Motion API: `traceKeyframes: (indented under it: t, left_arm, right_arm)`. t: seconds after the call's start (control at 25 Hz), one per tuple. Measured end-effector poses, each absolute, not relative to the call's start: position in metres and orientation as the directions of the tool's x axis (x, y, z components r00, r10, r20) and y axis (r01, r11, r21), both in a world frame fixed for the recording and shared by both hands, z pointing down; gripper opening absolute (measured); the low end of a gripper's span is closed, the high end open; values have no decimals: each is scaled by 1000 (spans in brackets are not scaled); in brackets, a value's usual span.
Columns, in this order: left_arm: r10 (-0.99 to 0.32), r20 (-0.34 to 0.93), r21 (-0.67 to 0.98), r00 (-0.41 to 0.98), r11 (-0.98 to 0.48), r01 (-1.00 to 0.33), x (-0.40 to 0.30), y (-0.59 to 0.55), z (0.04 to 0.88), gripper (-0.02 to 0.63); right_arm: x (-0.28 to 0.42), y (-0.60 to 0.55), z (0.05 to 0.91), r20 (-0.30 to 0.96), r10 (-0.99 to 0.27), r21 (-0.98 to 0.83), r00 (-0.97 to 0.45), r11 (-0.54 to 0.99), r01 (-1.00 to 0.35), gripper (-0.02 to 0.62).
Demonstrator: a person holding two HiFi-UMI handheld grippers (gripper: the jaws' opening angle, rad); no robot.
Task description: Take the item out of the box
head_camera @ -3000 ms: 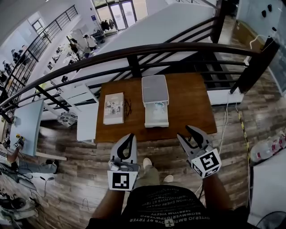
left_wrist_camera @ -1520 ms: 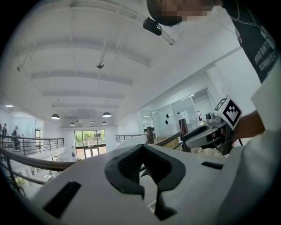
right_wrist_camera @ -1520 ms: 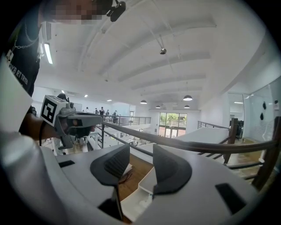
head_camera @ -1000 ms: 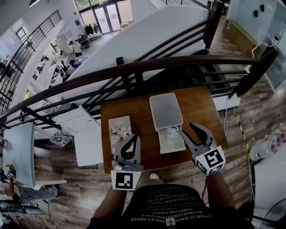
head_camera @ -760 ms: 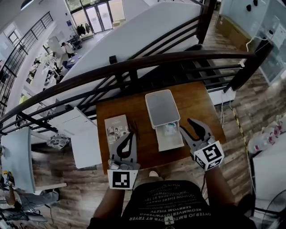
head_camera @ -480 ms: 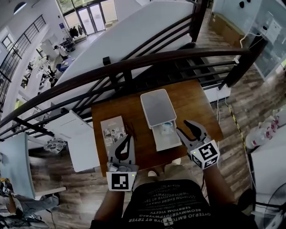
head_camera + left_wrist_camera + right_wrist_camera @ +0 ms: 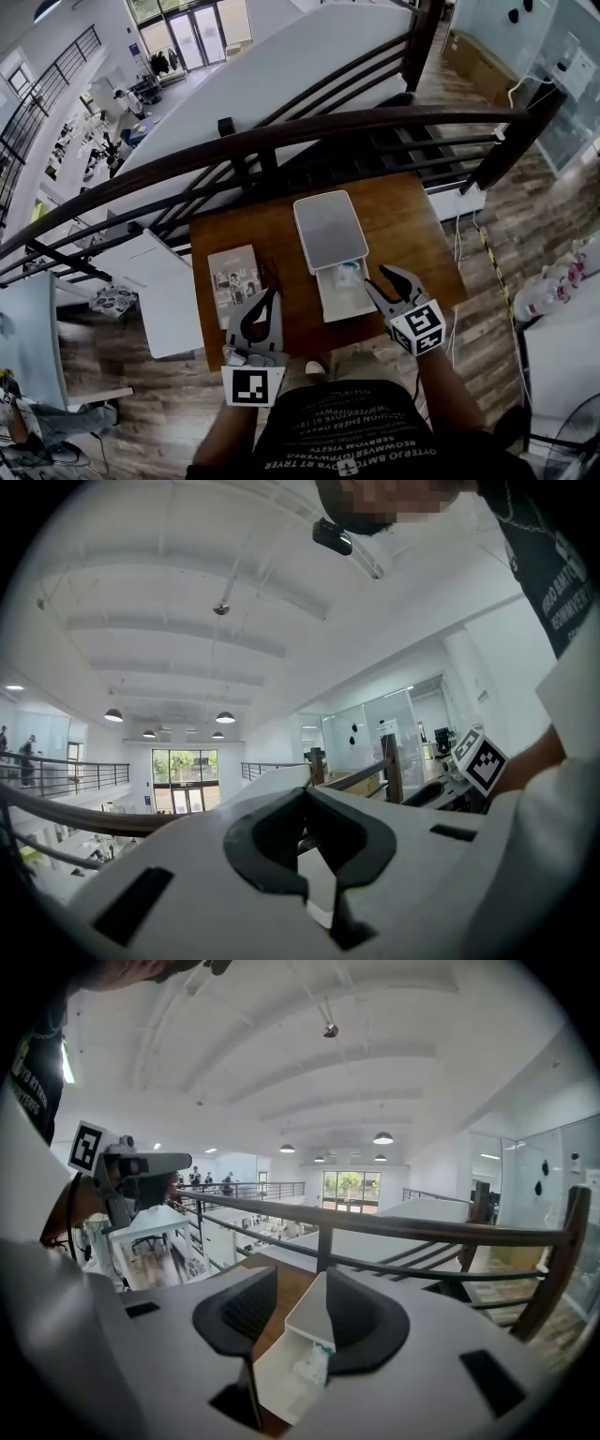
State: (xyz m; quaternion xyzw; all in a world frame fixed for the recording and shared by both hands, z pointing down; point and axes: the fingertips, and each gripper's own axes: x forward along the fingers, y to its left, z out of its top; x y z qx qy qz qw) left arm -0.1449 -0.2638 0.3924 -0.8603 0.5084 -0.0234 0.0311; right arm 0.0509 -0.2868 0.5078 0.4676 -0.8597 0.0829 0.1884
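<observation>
Nearest the person, the left gripper (image 7: pixel 268 300) is held low at the near edge of the counter (image 7: pixel 403 225). Its fingers are pressed together with nothing between them, so it has no part in the step yet. The right gripper (image 7: pixel 388 281) hangs just beside the near right corner of the box (image 7: pixel 343 298). Its fingers are spread wide and empty, and in the right gripper view the open tray lies straight ahead between them, not yet touched.

The item (image 7: pixel 309 1367) sits in the far part of the tray, close under the raised lid (image 7: pixel 327 230). It is small and pale with a bit of teal on it. It is too blurred to say more, though it looks soft, perhaps bagged.

The step in hand seems to be the reach-in, and it would go best as follows:
- Keep the fingers wide until they straddle the item.
- Come down from above the tray, not across its near wall, which could push the light box along the counter.
- Stay clear of the lid behind the item.
- Close only once both fingers are beside the item, then lift straight up.
- If the box shifts, the left gripper could rest on the tray's edge to steady it.

Further left a booklet (image 7: pixel 234 273) lies well apart from the box. Past the counter's far edge runs a dark railing (image 7: pixel 328 127).
</observation>
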Motion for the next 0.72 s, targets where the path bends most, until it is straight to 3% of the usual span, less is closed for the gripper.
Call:
traceKeyframes:
  t: [0.72]
  left_arm:
    - [-910, 60, -99, 411, -415, -904, -116, -333, 400, 6]
  right_arm:
    - [76, -351, 637, 578, -615, -47, -537, 632, -774, 163]
